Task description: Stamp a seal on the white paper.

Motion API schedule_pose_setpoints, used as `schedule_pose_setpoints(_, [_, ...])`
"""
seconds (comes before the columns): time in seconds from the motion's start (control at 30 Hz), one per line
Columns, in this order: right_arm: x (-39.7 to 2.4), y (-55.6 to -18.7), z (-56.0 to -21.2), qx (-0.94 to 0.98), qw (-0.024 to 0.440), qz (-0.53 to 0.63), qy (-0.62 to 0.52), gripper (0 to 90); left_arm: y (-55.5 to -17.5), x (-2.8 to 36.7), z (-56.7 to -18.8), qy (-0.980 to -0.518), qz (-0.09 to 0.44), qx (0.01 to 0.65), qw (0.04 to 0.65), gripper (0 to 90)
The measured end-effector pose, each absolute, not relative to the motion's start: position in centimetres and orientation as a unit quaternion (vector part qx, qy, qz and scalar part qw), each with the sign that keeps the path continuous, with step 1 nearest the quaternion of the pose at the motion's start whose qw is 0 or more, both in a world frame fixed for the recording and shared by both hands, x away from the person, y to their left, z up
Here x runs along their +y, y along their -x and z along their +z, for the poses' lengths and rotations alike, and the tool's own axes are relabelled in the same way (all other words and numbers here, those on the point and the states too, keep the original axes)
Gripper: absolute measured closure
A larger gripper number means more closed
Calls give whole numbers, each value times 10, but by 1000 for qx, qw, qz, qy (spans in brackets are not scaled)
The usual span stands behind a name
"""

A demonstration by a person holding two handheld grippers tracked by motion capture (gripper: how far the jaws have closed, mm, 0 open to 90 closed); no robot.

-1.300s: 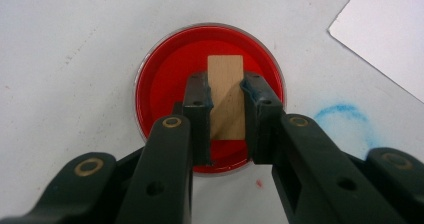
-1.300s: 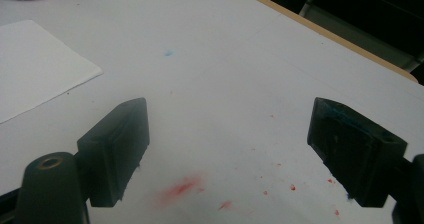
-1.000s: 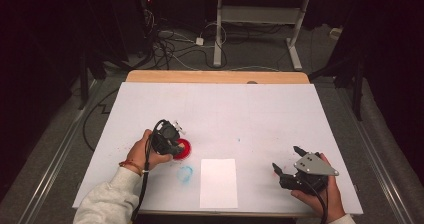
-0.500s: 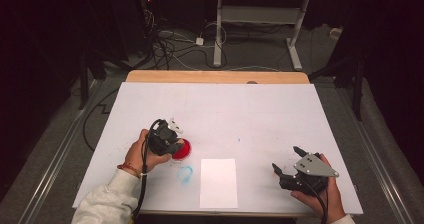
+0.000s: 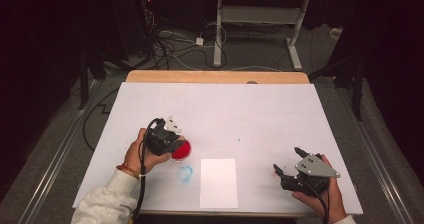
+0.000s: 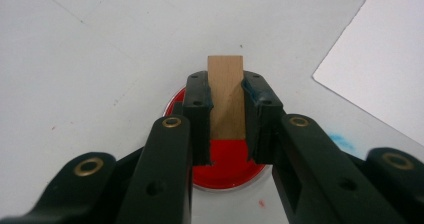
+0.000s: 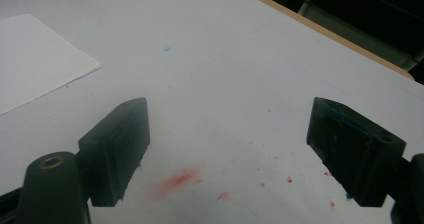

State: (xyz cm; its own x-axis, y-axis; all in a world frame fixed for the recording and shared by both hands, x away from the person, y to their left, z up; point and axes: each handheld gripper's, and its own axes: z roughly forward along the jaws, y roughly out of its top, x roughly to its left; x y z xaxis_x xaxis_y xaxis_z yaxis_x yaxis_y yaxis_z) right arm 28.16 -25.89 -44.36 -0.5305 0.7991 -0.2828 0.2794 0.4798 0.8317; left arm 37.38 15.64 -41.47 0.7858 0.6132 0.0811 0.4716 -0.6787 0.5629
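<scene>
While the left gripper (image 6: 227,119) clamps a wooden block (image 6: 226,96), its base seemingly meets the red dish (image 6: 227,166).

A matt, pale wooden block (image 6: 226,96) sits above glossy red paint in a dish (image 6: 230,166); the paper sheet (image 5: 218,182) is smooth and matt.

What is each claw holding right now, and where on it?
Left claw clamps a wooden block by its two sides, over the red ink dish. Right claw is open, holding nothing.

The high view looks forward and down over the whole white table (image 5: 260,109) from the near side. Each gripper view sits close above the tabletop; both share the white paper sheet (image 6: 385,69) (also central-near in the high view).
</scene>
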Motion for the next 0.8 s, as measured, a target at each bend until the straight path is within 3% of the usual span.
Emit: schedule_pose_setpoints(0.8, [-257, -280, -442, 789, 346, 380, -338, 180, -349, 138, -394, -920, 117, 236, 290, 736])
